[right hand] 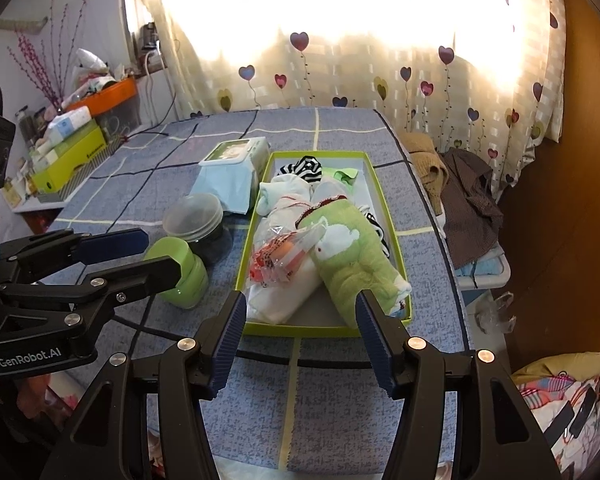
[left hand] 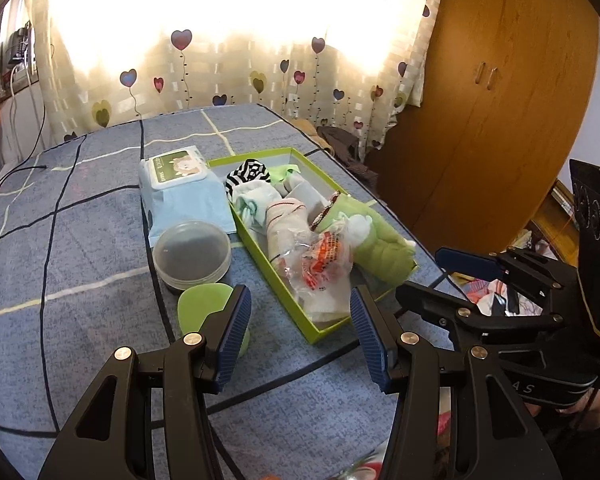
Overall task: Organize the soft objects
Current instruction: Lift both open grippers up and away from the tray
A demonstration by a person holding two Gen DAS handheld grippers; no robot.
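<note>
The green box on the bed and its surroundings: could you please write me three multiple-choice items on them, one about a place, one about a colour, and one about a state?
1. Where does the wipes pack lie?
A. Inside the green box
B. On the bedspread beside the box
C. On the floor

2. What colour is the rolled towel with the white rabbit?
A. Green
B. Red
C. Black

3. How does the right gripper stand?
A. Shut on the towel
B. Shut on the round clear container
C. Open, holding nothing

Key: 1 B, the pack rests outside the box's left wall. 2 A, its fabric is light green. 3 C, only bedspread and the box's edge show between its pads.
</note>
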